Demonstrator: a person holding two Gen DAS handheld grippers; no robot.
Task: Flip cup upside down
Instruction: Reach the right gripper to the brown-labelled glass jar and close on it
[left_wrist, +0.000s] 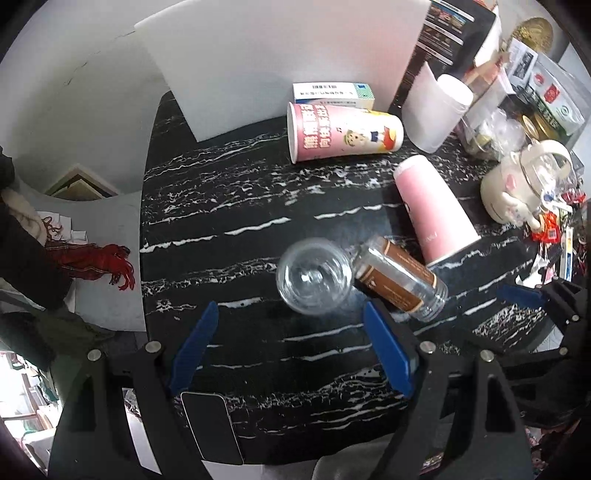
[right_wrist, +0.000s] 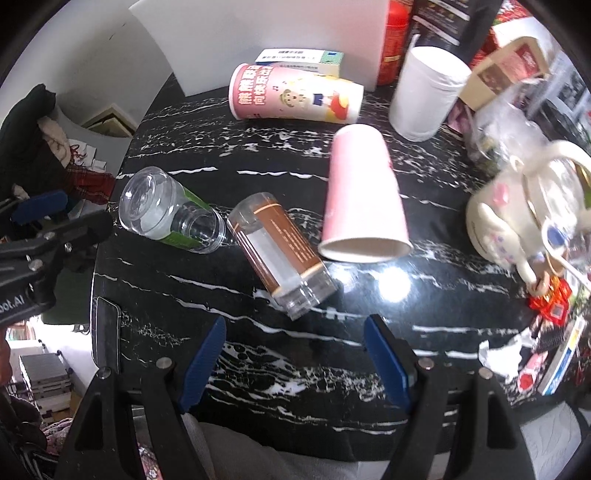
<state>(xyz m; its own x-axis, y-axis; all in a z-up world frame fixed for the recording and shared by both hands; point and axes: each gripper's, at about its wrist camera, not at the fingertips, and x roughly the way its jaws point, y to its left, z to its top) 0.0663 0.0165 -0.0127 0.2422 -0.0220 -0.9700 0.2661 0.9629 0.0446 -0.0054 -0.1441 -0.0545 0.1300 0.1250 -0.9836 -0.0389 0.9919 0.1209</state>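
A clear cup with a green label lies on its side on the black marble table; in the left wrist view I look at its clear base. A clear cup with a brown label lies on its side next to it, also in the left wrist view. A plain pink paper cup lies on its side, mouth toward me; in the left wrist view too. My left gripper is open, just short of the green-label cup. My right gripper is open, just short of the brown-label cup.
A printed pink paper cup lies at the back before a small box and a white board. A white cup, a cream teapot and clutter crowd the right. A phone lies at the near table edge.
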